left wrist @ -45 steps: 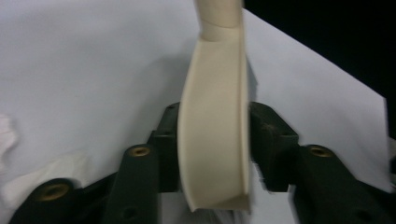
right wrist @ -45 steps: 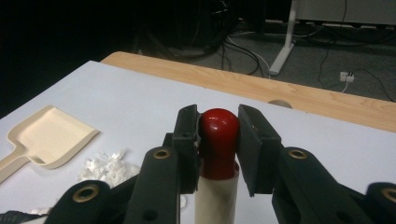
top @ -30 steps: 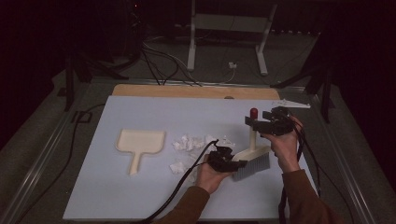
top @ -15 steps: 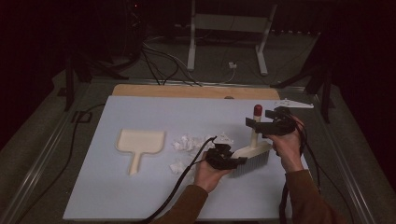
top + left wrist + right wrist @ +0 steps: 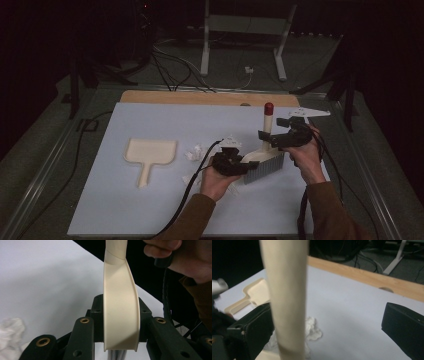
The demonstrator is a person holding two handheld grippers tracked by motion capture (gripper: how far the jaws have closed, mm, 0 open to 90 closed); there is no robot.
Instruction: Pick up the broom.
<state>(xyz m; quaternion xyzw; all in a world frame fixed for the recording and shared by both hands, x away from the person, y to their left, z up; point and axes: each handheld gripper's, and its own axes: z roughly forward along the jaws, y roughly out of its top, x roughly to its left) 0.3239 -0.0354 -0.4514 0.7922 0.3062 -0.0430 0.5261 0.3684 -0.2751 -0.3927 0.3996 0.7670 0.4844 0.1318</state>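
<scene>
Dim room, dark surround; pale mat (image 5: 150, 125) evenly lit from above; soft shadows; close-up handle (image 5: 287, 297) blurred.

Dark room, grey floor (image 5: 350, 65) with black cables (image 5: 170, 55), white metal stand (image 5: 245, 30) behind the table.

The high camera looks forward and down from above my side of the table. My left gripper's camera sits tight behind the brush (image 5: 121, 302), facing along its back. My right gripper's camera faces across the white mat (image 5: 352, 305); both gripper views share that brush handle (image 5: 287, 295).
</scene>
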